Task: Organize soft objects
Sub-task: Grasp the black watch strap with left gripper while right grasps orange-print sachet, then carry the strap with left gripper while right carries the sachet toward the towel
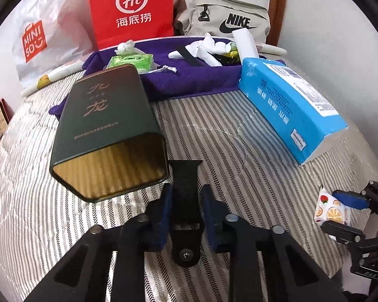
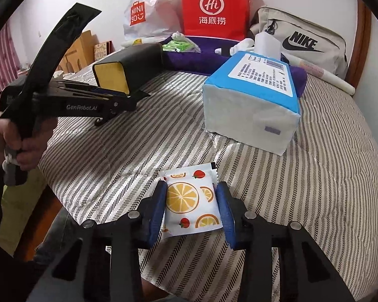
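**Both tools on soft items, near bed edge**

Left tool [image 1: 186, 201] clamped narrow on a floppy black fabric strap [image 1: 186, 176]. Right tool [image 2: 192, 210] straddles a light, crinkly fruit-print sachet [image 2: 190, 201] lying near the front edge of the striped bed [image 2: 315, 188]; contact unclear. Sachet likely slippery, squashy: grip mid-sides.

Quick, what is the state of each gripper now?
Left gripper: closed on the flat black strap.
Right gripper: jaws closed against the white fruit-print packet, holding it.
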